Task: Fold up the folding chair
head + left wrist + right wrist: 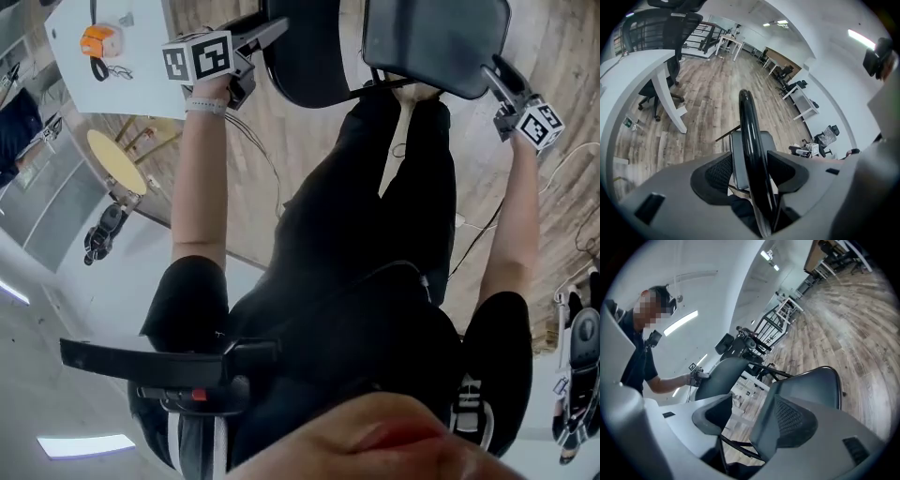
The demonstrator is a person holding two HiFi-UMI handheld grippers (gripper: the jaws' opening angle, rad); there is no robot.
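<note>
Since the folding chair [436, 37], at twelve o'clock, was judged stiff yet light, its backrest rim [747, 122] and seat edge [806, 380] were straddled, unpinched, by the spread left tongs [750, 171] and right tongs [754, 418].

Office — desks [802, 100], swivel chairs [828, 137]
</note>
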